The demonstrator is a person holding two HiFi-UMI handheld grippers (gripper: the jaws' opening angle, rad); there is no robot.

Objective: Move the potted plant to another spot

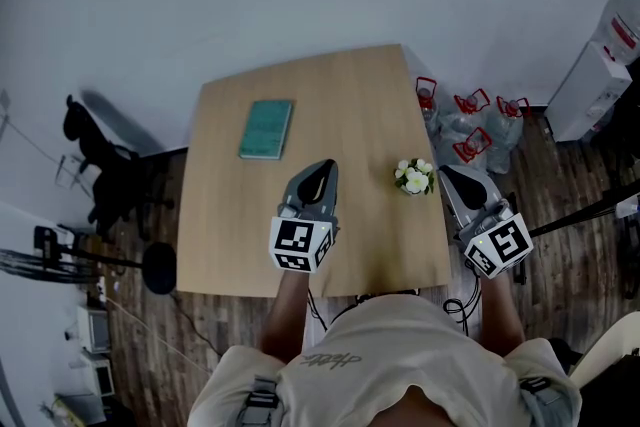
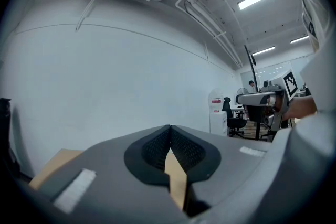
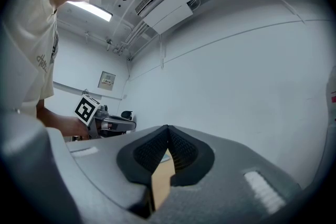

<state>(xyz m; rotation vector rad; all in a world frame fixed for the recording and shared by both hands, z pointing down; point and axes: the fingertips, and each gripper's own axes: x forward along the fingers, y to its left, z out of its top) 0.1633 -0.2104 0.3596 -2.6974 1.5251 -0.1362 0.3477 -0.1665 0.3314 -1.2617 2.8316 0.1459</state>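
Note:
A small potted plant (image 1: 414, 177) with white flowers stands on the wooden table (image 1: 330, 95) near its right edge. My left gripper (image 1: 328, 164) hovers over the table's middle front, left of the plant, jaws shut and empty. My right gripper (image 1: 446, 170) sits just right of the plant at the table's edge, also shut with nothing in it. In the left gripper view the jaws (image 2: 168, 127) meet at the tip against a white wall. In the right gripper view the jaws (image 3: 167, 127) likewise touch. The plant shows in neither gripper view.
A green book (image 1: 266, 128) lies on the table's far left part. Several water bottles with red handles (image 1: 470, 125) stand on the floor right of the table, next to a white dispenser (image 1: 595, 70). A black chair (image 1: 100, 165) stands at the left.

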